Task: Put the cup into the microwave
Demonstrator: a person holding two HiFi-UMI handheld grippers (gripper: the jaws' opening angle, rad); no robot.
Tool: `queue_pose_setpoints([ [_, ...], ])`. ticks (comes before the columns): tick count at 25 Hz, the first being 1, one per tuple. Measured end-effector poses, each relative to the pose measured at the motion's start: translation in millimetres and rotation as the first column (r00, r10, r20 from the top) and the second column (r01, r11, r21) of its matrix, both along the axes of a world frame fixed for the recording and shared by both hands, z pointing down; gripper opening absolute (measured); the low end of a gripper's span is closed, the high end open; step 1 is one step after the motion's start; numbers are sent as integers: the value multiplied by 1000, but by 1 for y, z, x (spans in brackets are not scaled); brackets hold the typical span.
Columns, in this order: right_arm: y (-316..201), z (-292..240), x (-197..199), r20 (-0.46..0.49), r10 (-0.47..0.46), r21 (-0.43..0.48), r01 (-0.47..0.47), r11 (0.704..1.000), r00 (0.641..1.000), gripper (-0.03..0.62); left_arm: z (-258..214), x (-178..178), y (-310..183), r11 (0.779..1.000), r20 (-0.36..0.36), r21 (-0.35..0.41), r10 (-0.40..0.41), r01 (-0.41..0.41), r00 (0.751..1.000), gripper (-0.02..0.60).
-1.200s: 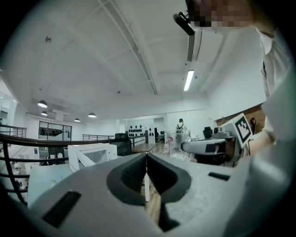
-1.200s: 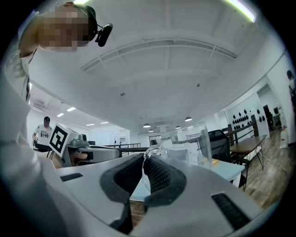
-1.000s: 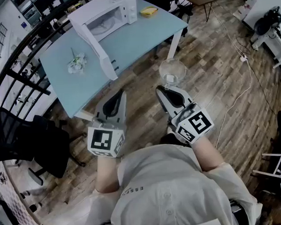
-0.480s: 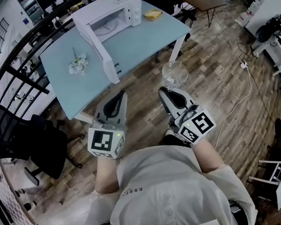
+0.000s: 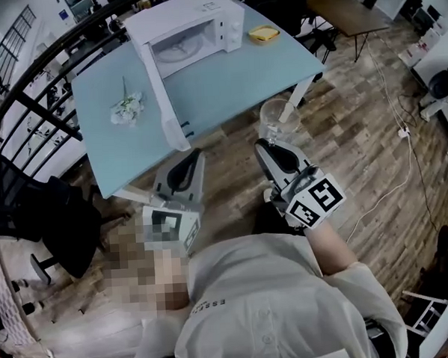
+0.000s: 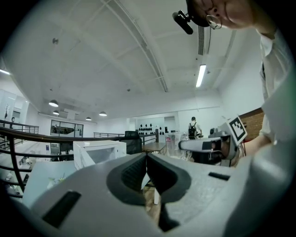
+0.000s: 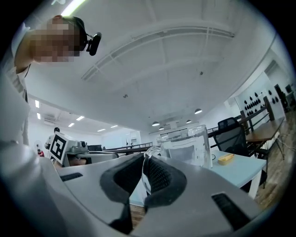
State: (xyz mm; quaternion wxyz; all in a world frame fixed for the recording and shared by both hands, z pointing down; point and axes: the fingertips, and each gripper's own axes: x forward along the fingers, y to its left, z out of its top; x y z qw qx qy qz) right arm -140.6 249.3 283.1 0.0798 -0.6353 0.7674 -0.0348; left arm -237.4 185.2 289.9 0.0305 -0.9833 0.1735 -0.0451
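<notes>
A clear glass cup (image 5: 275, 119) hangs by its handle just off the near edge of the light blue table (image 5: 226, 81), with my right gripper (image 5: 266, 143) shut on that handle. The right gripper view shows the thin glass handle pinched between the pads, at the gripper (image 7: 144, 170), and the cup body (image 7: 185, 146) beyond. The white microwave (image 5: 190, 30) stands at the table's far side, its door (image 5: 159, 88) swung open toward me. My left gripper (image 5: 194, 156) is level beside the door's edge, shut and empty, its tips (image 6: 146, 158) meeting.
A small bunch of white flowers (image 5: 127, 108) lies on the table's left part. A yellow object (image 5: 263, 34) sits right of the microwave. A black chair (image 5: 50, 213) stands left, a black railing (image 5: 32, 95) behind it. A white cable (image 5: 398, 143) runs over the wood floor.
Both grippers have moved forward toward the table, the cup travelling with the right one. The cup has come from over the floor up to the table's near edge.
</notes>
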Motion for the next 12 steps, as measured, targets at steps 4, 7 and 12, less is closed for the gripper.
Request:
queue_pose_setpoints([
  [4,-29,2,54,27,-103,-20,103,994,994,31,2,53,-18,997,20,-14,-77,77,997,3],
  [7,-49,-1,95,36,-184,-30,185,982,982,31,-1,91,-30,990,25,-28,-140,141,990,3],
  [12,-76,-1,158,28,-288,-47,289,956,957,31,2,144,-53,964,24,-60,-258,259,966,3],
])
